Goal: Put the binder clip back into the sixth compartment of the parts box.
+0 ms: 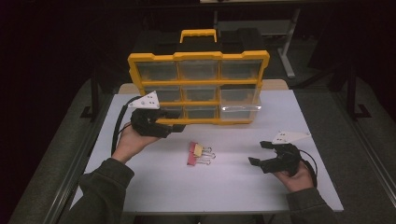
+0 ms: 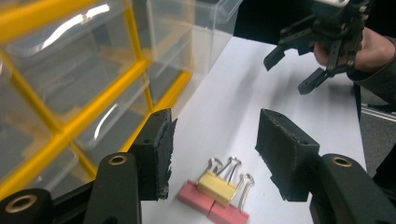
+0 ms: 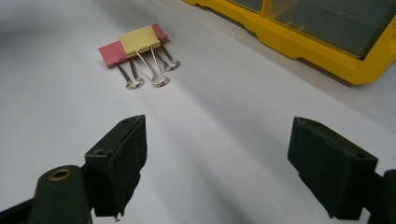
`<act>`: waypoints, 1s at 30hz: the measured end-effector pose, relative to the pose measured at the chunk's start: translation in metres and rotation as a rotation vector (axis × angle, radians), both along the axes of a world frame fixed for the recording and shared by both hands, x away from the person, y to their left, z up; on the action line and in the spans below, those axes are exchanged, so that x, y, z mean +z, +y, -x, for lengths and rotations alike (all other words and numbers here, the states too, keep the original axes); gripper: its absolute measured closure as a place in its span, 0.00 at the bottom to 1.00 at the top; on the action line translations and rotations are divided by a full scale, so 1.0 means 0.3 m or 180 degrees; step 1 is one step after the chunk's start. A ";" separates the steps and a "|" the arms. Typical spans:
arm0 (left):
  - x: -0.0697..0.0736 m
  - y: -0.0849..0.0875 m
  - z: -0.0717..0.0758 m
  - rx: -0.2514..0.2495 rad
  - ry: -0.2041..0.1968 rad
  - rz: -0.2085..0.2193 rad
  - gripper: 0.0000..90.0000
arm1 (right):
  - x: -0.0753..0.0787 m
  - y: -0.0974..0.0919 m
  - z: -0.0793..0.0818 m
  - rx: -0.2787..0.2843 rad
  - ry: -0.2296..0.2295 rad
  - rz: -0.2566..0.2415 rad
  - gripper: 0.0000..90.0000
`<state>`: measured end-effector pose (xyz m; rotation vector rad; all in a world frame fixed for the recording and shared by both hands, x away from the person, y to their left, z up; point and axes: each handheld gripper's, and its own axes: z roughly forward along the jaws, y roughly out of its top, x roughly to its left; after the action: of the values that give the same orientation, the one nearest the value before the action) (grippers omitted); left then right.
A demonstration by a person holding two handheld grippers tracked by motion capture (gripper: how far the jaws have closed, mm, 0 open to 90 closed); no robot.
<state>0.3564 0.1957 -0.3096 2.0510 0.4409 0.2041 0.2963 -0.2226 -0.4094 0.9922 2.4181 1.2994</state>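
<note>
While the yellow organizer (image 1: 198, 86) stands upright at the far side of the white table (image 1: 233, 186), its clear drawers facing the person, the binder clips (image 1: 200, 154) lie just in front of it, near its lower edge but apart from it. They form a small cluster: two pink clips side by side and a yellow clip resting on top, wire handles pointing away from the left gripper (image 1: 175, 120), as the left gripper view shows them (image 2: 215, 193). Lying flat and bunched like that, they offer their painted bodies rather than the thin handles, which I judge the easier part to pinch.

That gripper hangs close to the organizer's lower-left drawers, its jaws parted moderately with nothing between the pads; the clips sit on the table below and beyond the gap. It looks lined up to come down on the cluster, the opening a little wider than the clips' bodies.

On the other side of the clips from the organizer's left corner, the right gripper (image 1: 261, 153) waits, held low over the table with jaws spread wide and empty. From the right gripper view the clips (image 3: 135, 44) lie ahead, the organizer's yellow frame (image 3: 299, 44) beyond them. One drawer at the organizer's lower right (image 1: 240, 109) stands pulled out slightly, likely the intended destination.
</note>
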 end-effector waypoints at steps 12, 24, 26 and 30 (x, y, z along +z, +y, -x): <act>-0.093 0.054 0.025 0.0179 0.0039 -0.0004 0.50 | -0.009 0.003 -0.015 0.0015 0.0059 0.0013 0.22; -0.140 0.107 0.072 0.0334 0.0036 -0.0019 0.49 | -0.013 0.002 -0.009 0.0016 0.0054 0.0016 0.21; -0.147 0.123 0.078 0.0359 0.0053 -0.0053 0.48 | -0.014 0.000 -0.009 0.0022 0.0054 0.0009 0.21; -0.160 0.154 0.095 0.0440 0.0041 -0.0021 0.47 | -0.016 0.005 -0.011 0.0027 0.0053 0.0020 0.21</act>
<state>0.3277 0.2420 -0.3576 2.0305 0.5914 0.2758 0.2996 -0.2212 -0.4142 0.9962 2.4397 1.2904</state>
